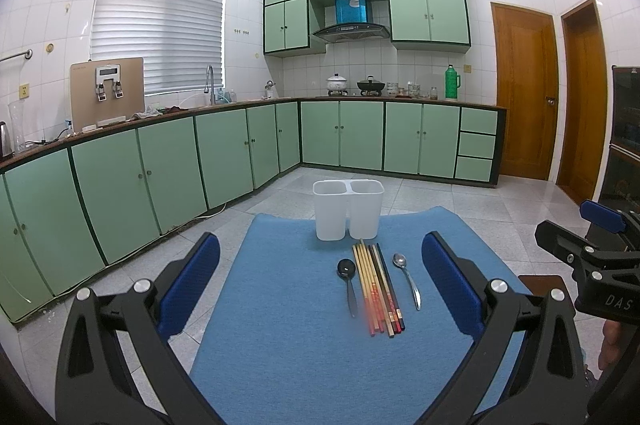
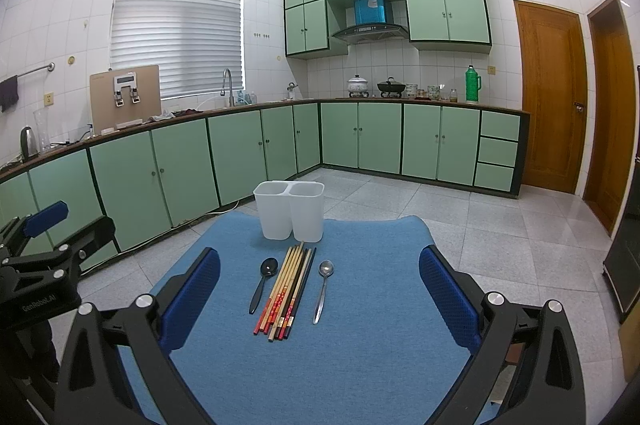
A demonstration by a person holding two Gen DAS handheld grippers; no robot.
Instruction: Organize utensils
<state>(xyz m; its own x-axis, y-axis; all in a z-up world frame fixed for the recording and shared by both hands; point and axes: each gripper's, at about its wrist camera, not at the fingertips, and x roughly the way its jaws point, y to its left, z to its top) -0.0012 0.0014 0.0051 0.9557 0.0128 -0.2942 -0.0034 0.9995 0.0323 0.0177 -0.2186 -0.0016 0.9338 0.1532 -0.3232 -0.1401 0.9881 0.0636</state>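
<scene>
A blue cloth [image 1: 288, 345] [image 2: 360, 345] covers a small table. At its far edge stands a white two-compartment holder [image 1: 347, 209] [image 2: 289, 210], both compartments looking empty. In front of it lies a bundle of several chopsticks [image 1: 378, 287] [image 2: 287, 291], with a black spoon [image 1: 347, 279] [image 2: 262, 283] to its left and a steel spoon [image 1: 407, 278] [image 2: 323, 289] to its right. My left gripper [image 1: 320, 285] is open, hovering above the cloth short of the utensils. My right gripper [image 2: 320, 289] is open too, nothing between its fingers. Each gripper shows at the other view's edge.
Green kitchen cabinets [image 1: 224, 157] run along the left and far walls, with a sink tap, pots and a green thermos [image 2: 473, 84] on the counter. Two wooden doors [image 2: 552, 97] stand at the right. Grey tiled floor [image 2: 460, 217] surrounds the table.
</scene>
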